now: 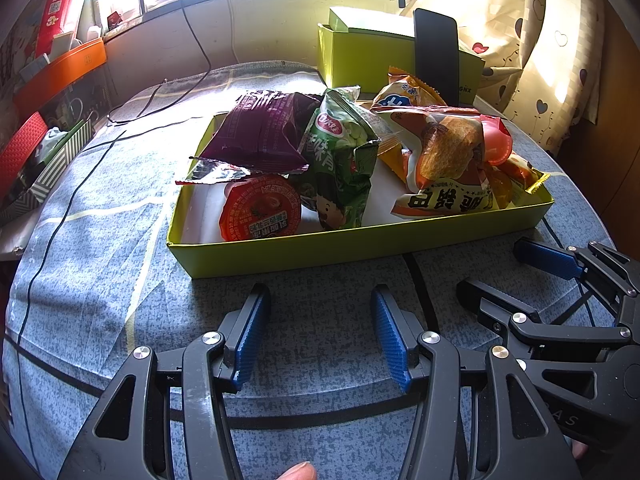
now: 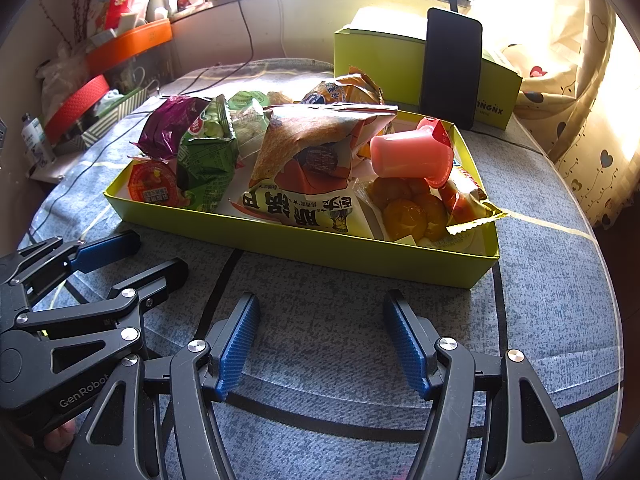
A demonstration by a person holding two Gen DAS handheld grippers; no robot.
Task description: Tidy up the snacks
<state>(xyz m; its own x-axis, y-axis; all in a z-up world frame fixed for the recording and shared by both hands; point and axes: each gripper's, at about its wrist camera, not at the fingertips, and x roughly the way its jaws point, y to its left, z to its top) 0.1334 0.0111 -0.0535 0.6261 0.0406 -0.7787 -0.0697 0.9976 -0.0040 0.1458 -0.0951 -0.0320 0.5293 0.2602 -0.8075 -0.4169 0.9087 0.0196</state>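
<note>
Left gripper (image 1: 320,300): we see its jaws standing apart with nothing between them, poised over the blue bedcover (image 1: 100,260) just short of the tray.
Right gripper (image 2: 320,308): likewise spread and empty, beside the left one, near the tray's front wall.
Where the snacks are: all piled in the shallow green tray (image 1: 360,246) on the bedcover; none lie outside it that we can see.
Purple packet (image 1: 260,132): we judge it light and crinkly, with slick foil; best pinched at its sealed flat edge.
Green pea bag (image 1: 340,160): puffed and soft, likely to crush if squeezed at the belly; we would take its crimped top.
Red-lidded cup (image 1: 260,208): stiffer and heavier for its size; the rim gives the firmest hold.
Pink jelly cup (image 2: 408,156): lying on its side atop other packs, smooth and likely to roll or slip.
Chestnut pack (image 2: 416,212): clear, lumpy film; we would grip its serrated edge.
Large orange bag (image 2: 312,168): floppy and broad, overlapping its neighbours.
Hard to make out: what lies under the pile; the contents of the green box (image 2: 380,64) behind the dark phone (image 2: 452,68); window glare washes out the far sill.
Cut off: only fingertips of the person show at the bottom edges.
</note>
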